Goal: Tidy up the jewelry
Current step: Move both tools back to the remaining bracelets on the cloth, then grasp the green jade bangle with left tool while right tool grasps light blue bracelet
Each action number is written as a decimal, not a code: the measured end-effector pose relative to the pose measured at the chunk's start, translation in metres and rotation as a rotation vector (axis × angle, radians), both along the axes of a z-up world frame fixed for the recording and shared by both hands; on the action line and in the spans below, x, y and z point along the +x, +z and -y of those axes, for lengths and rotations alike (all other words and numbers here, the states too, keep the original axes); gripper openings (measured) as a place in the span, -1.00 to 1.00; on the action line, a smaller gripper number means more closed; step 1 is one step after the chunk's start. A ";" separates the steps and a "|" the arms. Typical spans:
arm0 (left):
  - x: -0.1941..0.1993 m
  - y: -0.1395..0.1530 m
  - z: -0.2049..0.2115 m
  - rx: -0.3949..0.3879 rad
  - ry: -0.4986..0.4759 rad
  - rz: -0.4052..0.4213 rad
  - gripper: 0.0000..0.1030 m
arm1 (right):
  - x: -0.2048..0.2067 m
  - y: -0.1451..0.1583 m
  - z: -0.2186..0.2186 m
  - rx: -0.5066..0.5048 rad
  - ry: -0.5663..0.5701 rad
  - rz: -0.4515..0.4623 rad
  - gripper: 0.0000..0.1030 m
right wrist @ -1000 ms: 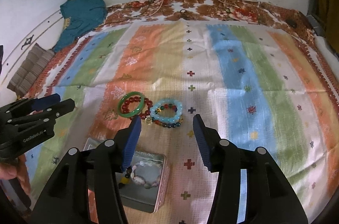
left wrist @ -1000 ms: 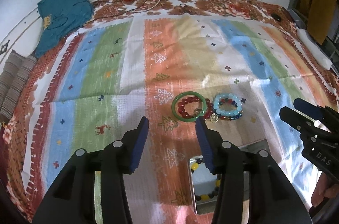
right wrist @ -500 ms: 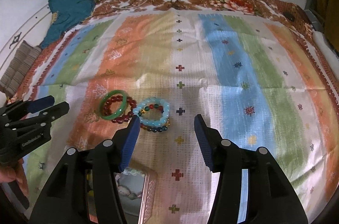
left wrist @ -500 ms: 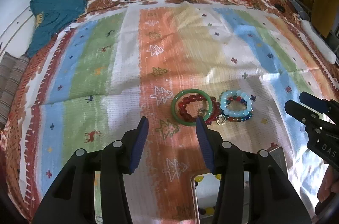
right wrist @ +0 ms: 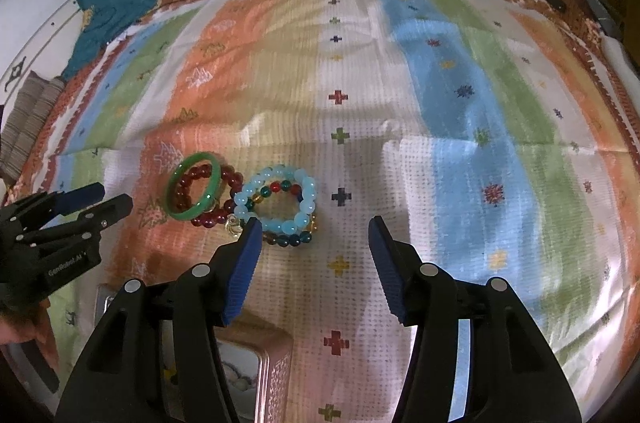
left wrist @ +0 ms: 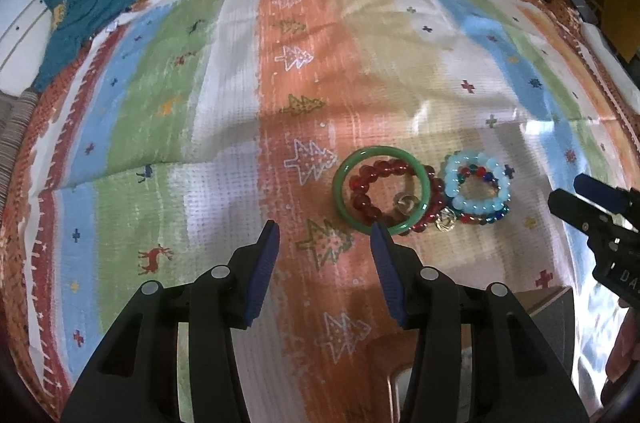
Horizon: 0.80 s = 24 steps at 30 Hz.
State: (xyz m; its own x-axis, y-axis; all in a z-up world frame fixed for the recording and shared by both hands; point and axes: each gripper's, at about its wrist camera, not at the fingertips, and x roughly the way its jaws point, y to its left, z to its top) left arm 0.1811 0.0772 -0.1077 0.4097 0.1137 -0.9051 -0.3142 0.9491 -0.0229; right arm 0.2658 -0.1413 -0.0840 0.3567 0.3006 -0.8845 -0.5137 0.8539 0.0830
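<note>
On the striped cloth (left wrist: 224,127) your left gripper (left wrist: 324,241) and right gripper (right wrist: 314,235) hover spread wide and empty, the tin (right wrist: 256,375) beneath the right, with the green bangle (left wrist: 382,189), red beads (left wrist: 370,183) and blue beads (left wrist: 478,187) clustered touching just ahead.

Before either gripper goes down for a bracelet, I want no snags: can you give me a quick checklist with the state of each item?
1. Left gripper open and empty: ok.
2. Right gripper open and empty: ok.
3. Green bangle free to lift alone: not ok, it lies over the red bead bracelet.
4. Light blue bracelet free to lift alone: not ok, it sits on a multicoloured bead strand.
5. Tin open: ok, beads show inside.
6. Room left in tin: cannot tell.
</note>
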 end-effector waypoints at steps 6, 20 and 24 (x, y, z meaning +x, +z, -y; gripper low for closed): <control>0.009 -0.012 -0.009 -0.029 0.006 -0.024 -0.08 | 0.010 -0.012 -0.006 -0.017 0.002 -0.027 0.07; 0.027 -0.036 -0.020 -0.059 0.003 -0.070 -0.08 | 0.026 -0.034 -0.023 -0.065 0.029 -0.059 0.07; 0.032 -0.040 -0.022 -0.064 -0.003 -0.067 -0.08 | 0.032 -0.039 -0.023 -0.069 0.024 -0.067 0.07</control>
State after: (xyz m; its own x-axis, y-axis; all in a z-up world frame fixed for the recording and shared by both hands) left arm 0.2127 0.0991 -0.1477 0.3485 0.0539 -0.9357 -0.3143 0.9473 -0.0625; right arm 0.2982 -0.1181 -0.1234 0.2897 0.2459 -0.9250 -0.5294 0.8463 0.0592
